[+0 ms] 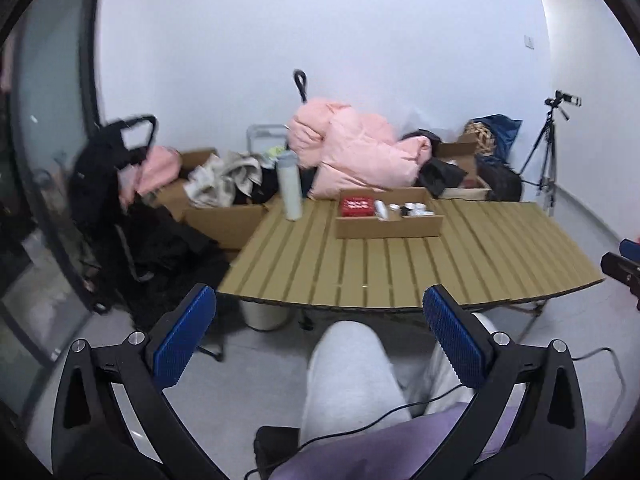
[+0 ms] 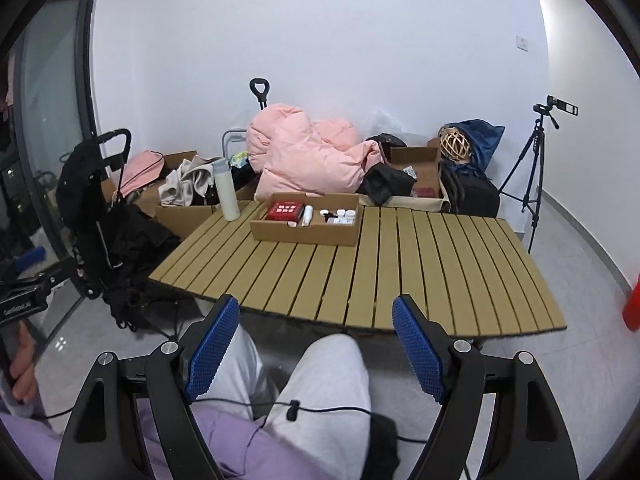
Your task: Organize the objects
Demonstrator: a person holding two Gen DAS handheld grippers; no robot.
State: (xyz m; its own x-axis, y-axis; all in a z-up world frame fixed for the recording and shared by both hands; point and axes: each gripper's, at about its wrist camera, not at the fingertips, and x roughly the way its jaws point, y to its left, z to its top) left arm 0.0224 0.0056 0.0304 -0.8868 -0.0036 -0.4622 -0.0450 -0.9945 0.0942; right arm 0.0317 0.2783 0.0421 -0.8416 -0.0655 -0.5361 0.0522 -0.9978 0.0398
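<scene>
Your left gripper (image 1: 320,312) hangs wide open over your knees, holding nothing. Ahead on the slatted table (image 2: 400,280), the white bottle (image 2: 228,190) stands left of the cardboard tray (image 2: 306,236) of small items. Your right gripper (image 2: 316,322) also gapes empty.

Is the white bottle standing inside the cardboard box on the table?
No, the white bottle stands upright on the table, to the left of the cardboard box and outside it.
</scene>
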